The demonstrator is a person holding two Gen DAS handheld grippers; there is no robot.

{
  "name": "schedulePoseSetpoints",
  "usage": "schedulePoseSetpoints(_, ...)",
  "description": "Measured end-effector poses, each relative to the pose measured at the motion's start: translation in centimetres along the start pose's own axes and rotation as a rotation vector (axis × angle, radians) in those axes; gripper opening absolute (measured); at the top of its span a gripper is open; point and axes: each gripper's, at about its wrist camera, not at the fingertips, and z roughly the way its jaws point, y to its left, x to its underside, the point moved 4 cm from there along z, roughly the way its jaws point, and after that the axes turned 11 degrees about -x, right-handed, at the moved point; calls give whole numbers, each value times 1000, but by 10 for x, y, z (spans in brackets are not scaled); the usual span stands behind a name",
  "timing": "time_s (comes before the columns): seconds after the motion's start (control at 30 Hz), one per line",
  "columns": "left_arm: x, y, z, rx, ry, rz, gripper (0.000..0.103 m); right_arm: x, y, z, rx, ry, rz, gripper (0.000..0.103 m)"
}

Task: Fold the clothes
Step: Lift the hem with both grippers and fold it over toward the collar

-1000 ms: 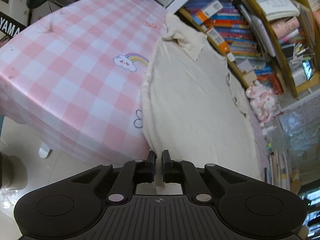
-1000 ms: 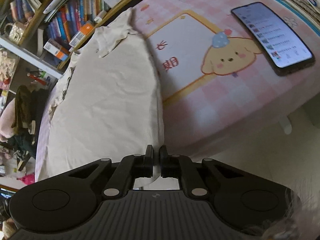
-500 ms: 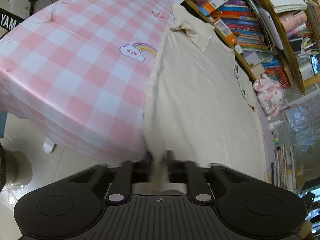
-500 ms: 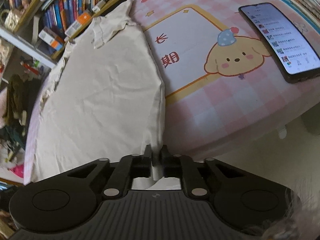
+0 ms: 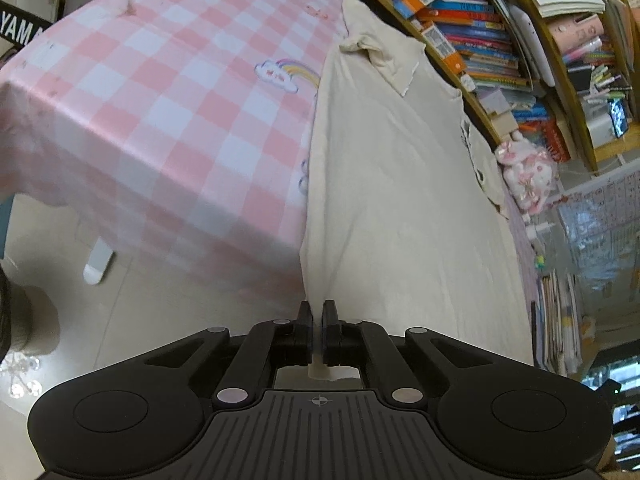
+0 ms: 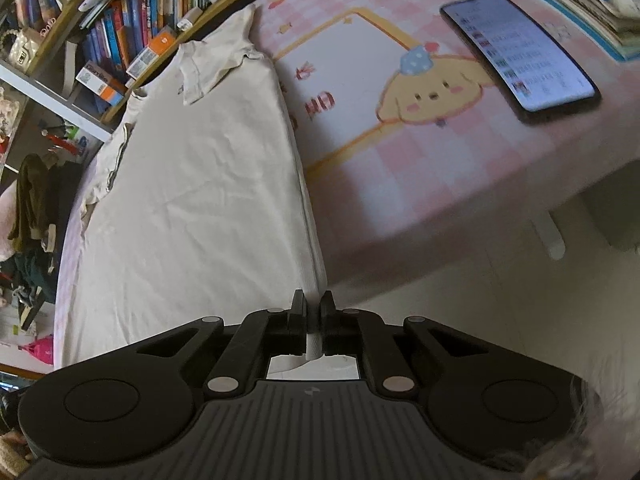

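A cream shirt (image 5: 400, 184) lies stretched lengthwise on the pink checked tablecloth (image 5: 168, 92), collar and folded sleeve at the far end by the bookshelf. My left gripper (image 5: 317, 312) is shut on the shirt's near left hem corner, just past the table's front edge. In the right wrist view the same shirt (image 6: 192, 200) shows, and my right gripper (image 6: 314, 304) is shut on its near right hem corner. The cloth runs taut from both grippers onto the table.
A bookshelf (image 5: 480, 28) full of books stands behind the table. A phone (image 6: 520, 56) with a lit screen lies on the tablecloth (image 6: 420, 168) at the right. A pink plush toy (image 5: 528, 172) sits by the shelf. Floor shows below the table's front edge.
Both grippers have pulled back and lifted slightly with the hem corners held, so the shirt lies straighter and tauter toward the table's front edge.
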Motion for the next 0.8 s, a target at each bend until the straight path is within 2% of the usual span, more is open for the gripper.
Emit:
schedulePoseSetpoints(0.23, 26, 23, 3, -9, 84, -18, 3, 33, -14, -11, 38, 56, 47, 6)
schedulePoseSetpoints(0.37, 22, 20, 0, 31, 71, -16, 3, 43, -15, -15, 36, 61, 77, 6)
schedulePoseSetpoints(0.5, 0, 6, -16, 116, -9, 1, 3, 34, -1, -23, -20, 11, 77, 6)
schedulePoseSetpoints(0.67, -37, -22, -32, 218, -135, 18, 3, 2, 27, -43, -135, -118, 72, 6)
schedulePoseSetpoints(0.8, -67, -47, -37, 286, -228, 30, 3, -29, 51, -50, -192, -219, 39, 6)
